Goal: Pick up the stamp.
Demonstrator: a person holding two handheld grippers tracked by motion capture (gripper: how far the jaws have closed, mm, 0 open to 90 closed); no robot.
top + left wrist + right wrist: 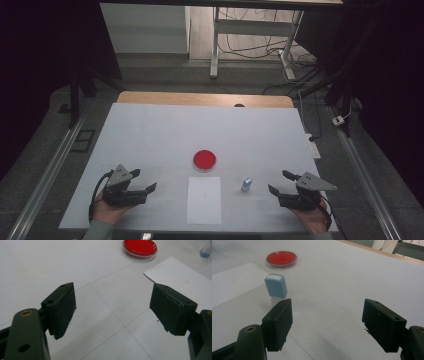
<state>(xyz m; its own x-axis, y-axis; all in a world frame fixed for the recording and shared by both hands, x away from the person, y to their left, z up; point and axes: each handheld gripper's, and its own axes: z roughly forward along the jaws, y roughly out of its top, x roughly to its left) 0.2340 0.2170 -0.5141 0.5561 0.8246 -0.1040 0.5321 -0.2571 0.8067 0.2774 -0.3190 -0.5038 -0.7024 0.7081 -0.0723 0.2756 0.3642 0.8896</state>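
A round red ink pad [204,160] in a clear dish lies mid-table, also at the top of the left gripper view [140,248] and the right gripper view [281,258]. A small light-blue stamp [246,184] stands upright to its right [276,288]. A white sheet of paper [204,199] lies in front of the pad [185,280]. My left gripper [142,181] rests near the front left, open and empty [112,310]. My right gripper [280,182] rests at the front right, open and empty [327,322], with the stamp just beyond its left jaw.
The table [150,130] is covered in white with a wooden strip along the far edge. Beyond it stand a desk frame [215,45] and loose cables [300,60] on the floor. Metal rails run along both sides.
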